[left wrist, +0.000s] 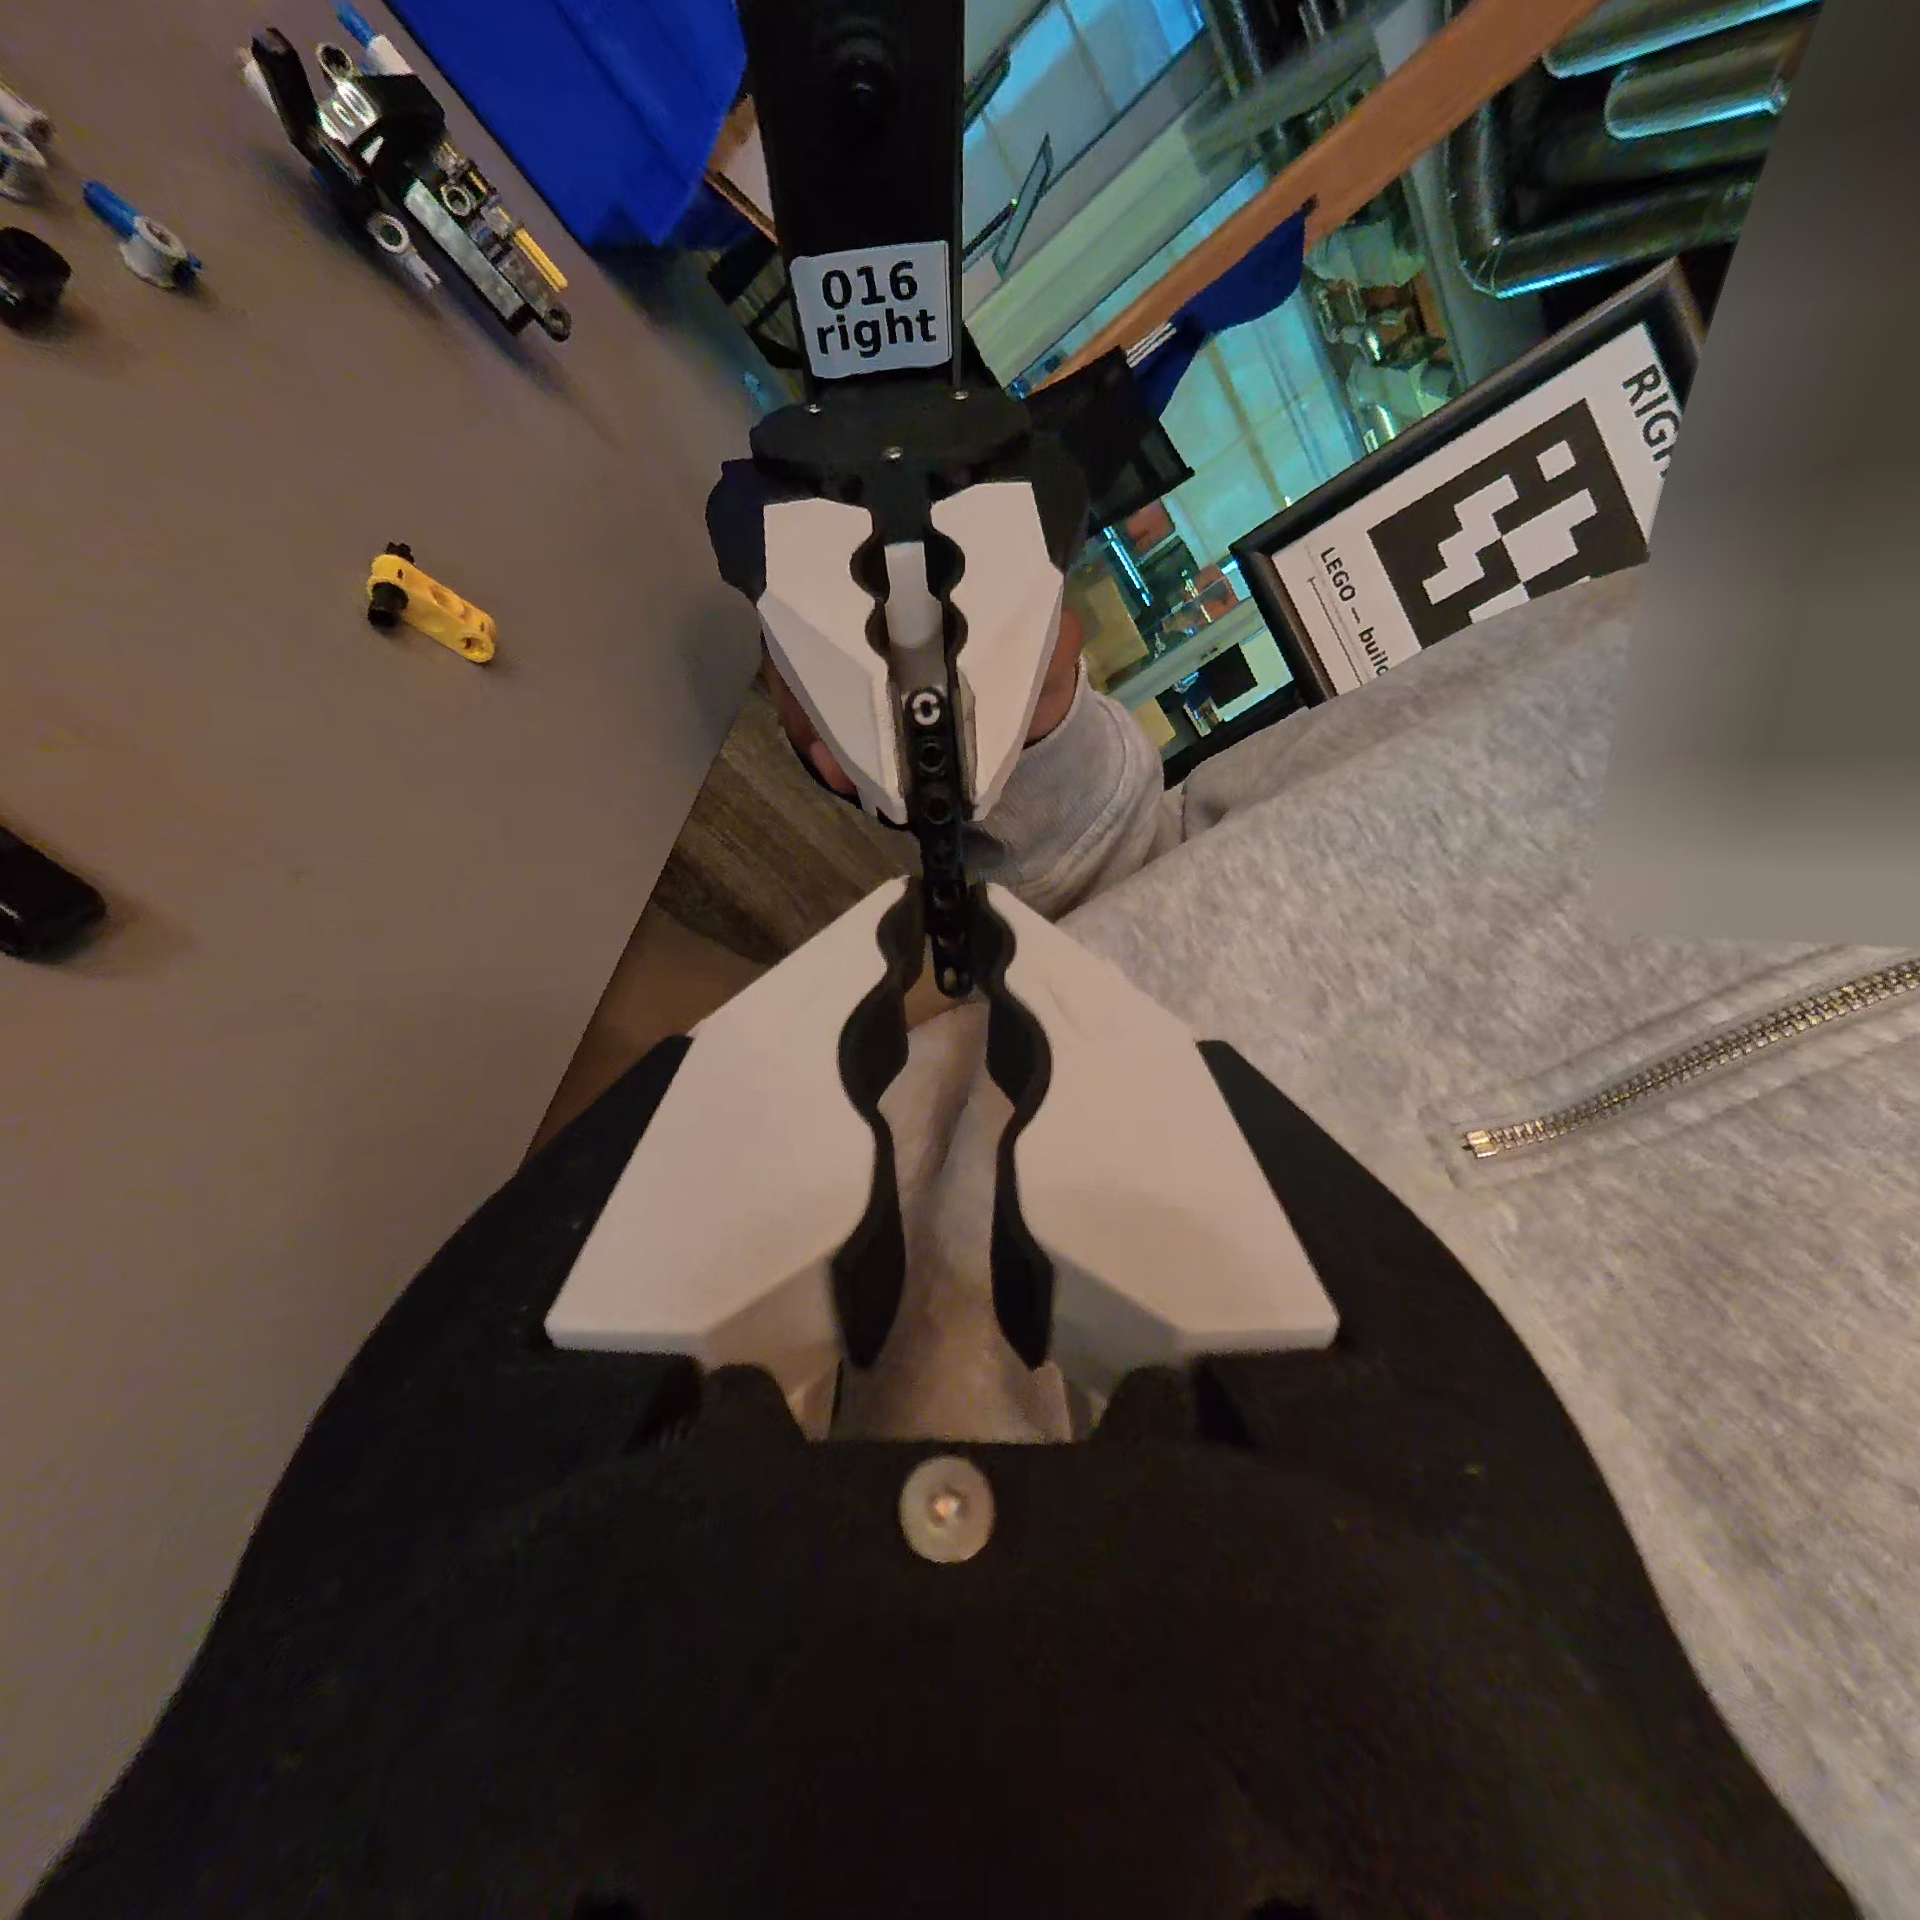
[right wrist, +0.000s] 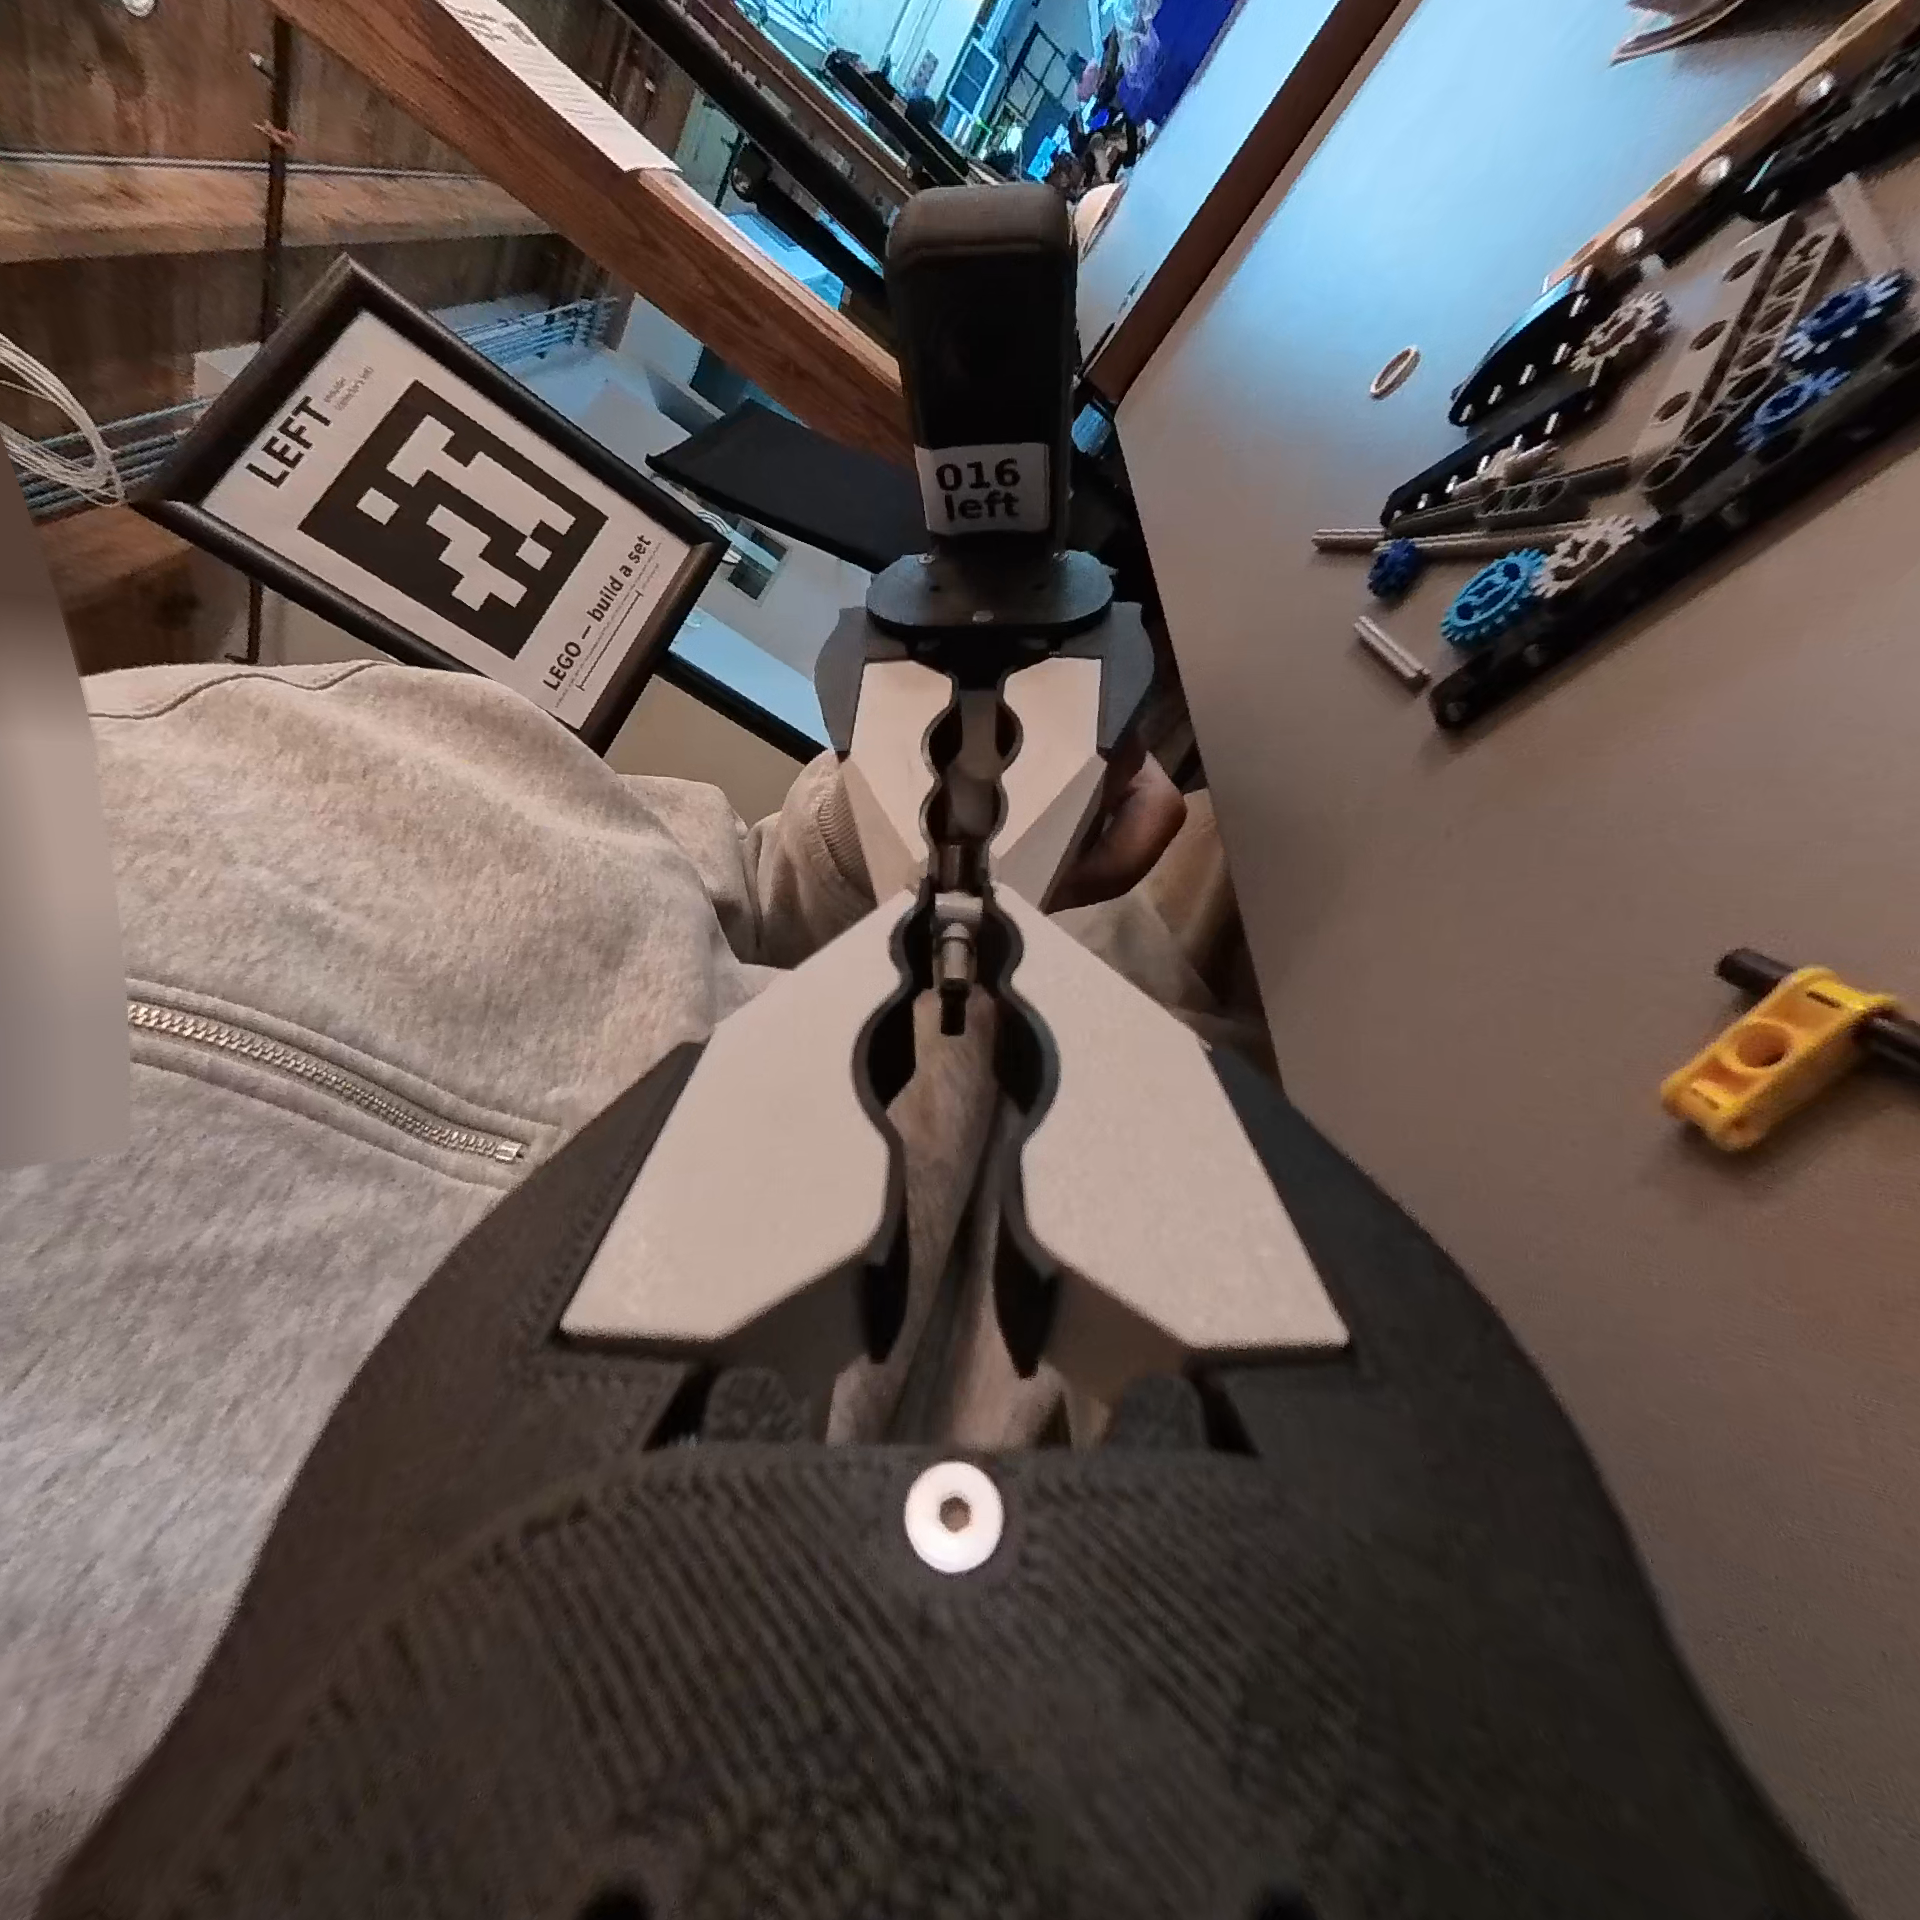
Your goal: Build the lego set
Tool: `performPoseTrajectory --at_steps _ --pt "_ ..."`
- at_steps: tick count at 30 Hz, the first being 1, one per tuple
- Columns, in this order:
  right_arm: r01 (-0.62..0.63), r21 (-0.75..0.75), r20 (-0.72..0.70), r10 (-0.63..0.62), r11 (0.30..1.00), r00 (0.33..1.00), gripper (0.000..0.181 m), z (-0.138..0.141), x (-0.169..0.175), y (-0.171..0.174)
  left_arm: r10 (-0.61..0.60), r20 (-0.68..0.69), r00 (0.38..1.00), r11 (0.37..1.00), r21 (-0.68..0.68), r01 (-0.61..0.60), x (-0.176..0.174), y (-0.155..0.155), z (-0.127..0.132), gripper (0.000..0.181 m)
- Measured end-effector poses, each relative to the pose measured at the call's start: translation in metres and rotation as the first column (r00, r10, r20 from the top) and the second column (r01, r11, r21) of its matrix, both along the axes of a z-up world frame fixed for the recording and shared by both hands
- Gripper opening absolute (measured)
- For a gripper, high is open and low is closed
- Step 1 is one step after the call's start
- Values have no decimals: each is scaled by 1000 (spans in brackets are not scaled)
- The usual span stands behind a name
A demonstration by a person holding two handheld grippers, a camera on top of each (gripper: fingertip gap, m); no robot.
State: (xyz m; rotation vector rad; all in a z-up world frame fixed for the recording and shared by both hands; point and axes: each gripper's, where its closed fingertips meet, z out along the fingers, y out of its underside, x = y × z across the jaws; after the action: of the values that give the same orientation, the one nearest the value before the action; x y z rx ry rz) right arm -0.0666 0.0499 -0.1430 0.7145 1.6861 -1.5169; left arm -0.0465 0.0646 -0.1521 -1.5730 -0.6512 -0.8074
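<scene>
Both grippers face each other tip to tip, off the table edge, in front of a person in a grey hoodie. In the left wrist view my left gripper [left wrist: 948, 914] is shut on the near end of a black holed beam [left wrist: 935, 790]. The right gripper [left wrist: 925, 805] is shut on the far end of the same assembly, where a white-grey piece [left wrist: 914, 608] sits between its pads. In the right wrist view my right gripper [right wrist: 951, 909] is shut on a grey axle-like piece [right wrist: 951, 951], and the left gripper [right wrist: 961, 868] grips the other end.
On the grey table [left wrist: 312, 935] lie a yellow connector with a black pin [left wrist: 431, 608] [right wrist: 1766, 1049], a partly built black assembly [left wrist: 416, 177], black beams with blue and white gears [right wrist: 1662, 468], and a black tyre [left wrist: 31, 270]. A blue bin [left wrist: 582, 104] stands behind. Framed marker cards [left wrist: 1475, 520] [right wrist: 436, 520] stand by the person. My two grippers' fingertips are within a few centimetres of each other.
</scene>
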Motion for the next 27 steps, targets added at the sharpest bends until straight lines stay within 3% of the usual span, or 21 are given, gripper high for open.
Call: performPoseTrajectory --at_steps 4,15,16,18,21,24,27 --pt "-19 20 1 19 1000 1000 5 -4 3 -1 -17 -19 1000 1000 -4 17 2 -1 0 13" --pt "-10 42 -15 11 999 1000 6 -10 4 -5 2 -11 1000 999 -36 -2 -3 -3 -12 4" --pt "31 34 -26 -31 999 999 11 -8 -3 -5 19 -13 1000 999 -27 -19 -5 -3 -11 4" --pt "178 -10 -111 -178 984 978 45 6 -25 3 62 -26 998 998 -3 -62 -13 -5 -7 4" --pt "368 13 -303 -347 930 887 49 19 -54 31 202 -37 979 979 43 -201 -38 -17 1 4" --pt "584 229 -493 -425 779 759 46 -5 -86 73 342 -1 940 935 98 -340 -62 -33 6 4" --pt "600 430 -529 -350 675 773 29 -39 -88 91 400 47 915 905 139 -403 -72 -40 6 4"
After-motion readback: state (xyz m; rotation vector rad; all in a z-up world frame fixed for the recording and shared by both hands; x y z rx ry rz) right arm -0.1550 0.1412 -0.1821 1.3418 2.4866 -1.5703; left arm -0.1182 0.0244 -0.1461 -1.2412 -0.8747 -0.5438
